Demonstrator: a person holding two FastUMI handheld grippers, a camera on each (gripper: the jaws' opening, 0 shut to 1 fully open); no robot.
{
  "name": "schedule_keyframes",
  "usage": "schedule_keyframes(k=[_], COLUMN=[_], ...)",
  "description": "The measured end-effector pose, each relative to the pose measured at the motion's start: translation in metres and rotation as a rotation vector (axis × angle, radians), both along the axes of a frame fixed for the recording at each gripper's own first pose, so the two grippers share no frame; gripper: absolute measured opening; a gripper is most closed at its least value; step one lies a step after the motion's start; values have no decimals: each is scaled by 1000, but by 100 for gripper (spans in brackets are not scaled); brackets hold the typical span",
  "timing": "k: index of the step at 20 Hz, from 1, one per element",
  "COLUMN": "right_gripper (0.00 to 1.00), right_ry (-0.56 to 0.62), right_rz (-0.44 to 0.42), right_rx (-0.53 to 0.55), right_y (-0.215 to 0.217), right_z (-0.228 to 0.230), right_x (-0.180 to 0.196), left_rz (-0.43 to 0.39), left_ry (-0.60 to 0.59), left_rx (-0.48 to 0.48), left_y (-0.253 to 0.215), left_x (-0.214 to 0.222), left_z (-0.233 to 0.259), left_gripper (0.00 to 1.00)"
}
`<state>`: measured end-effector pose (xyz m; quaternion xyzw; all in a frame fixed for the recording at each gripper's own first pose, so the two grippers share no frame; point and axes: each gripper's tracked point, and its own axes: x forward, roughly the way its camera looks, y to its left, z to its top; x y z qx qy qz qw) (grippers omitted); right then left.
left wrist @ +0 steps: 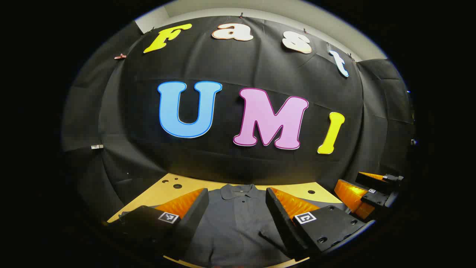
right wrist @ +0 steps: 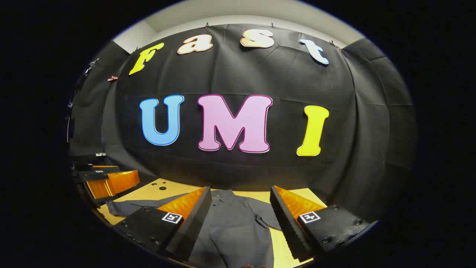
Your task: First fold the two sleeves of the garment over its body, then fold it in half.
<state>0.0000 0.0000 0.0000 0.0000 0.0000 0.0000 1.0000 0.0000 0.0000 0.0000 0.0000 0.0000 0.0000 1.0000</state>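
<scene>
A dark grey polo shirt (left wrist: 238, 223) lies flat on the wooden table (left wrist: 174, 186), collar toward the back wall. My left gripper (left wrist: 237, 199) hovers above its chest, open, with nothing between the fingers. In the right gripper view the same shirt (right wrist: 234, 227) spreads out with one sleeve (right wrist: 128, 205) reaching left and the other sleeve (right wrist: 269, 217) lying to the right. My right gripper (right wrist: 240, 197) is open over the shirt's right half. The right gripper (left wrist: 366, 193) also appears at the right edge of the left gripper view, and the left gripper (right wrist: 106, 178) at the left edge of the right gripper view.
The table top (right wrist: 301, 195) has a few small round holes (left wrist: 177, 185) near its back left corner. Black cloth wall (left wrist: 238, 156) rises close behind the table's far edge. Bare wood shows beside the shirt's right sleeve.
</scene>
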Motion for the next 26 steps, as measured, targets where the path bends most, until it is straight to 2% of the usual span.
schedule_keyframes(k=[17, 21, 24, 25, 26], right_gripper=[98, 98, 97, 98, 98], right_ry=[-5, 17, 74, 86, 96], right_rz=[-8, -13, -62, -78, -93], right_rx=[-8, 24, 58, 68, 69], right_y=[-7, -15, -40, -48, -56], right_z=[-4, -8, -24, -28, -32], right_x=[12, 15, 23, 25, 27], left_rz=[41, 63, 75, 72, 71], left_ry=[-17, -12, 8, 12, 14], left_rx=[40, 60, 90, 90, 92], left_y=[20, 21, 17, 15, 14], left_x=[2, 4, 8, 11, 11], left_z=[4, -2, -10, -12, -13], left_gripper=[97, 97, 97, 94, 97])
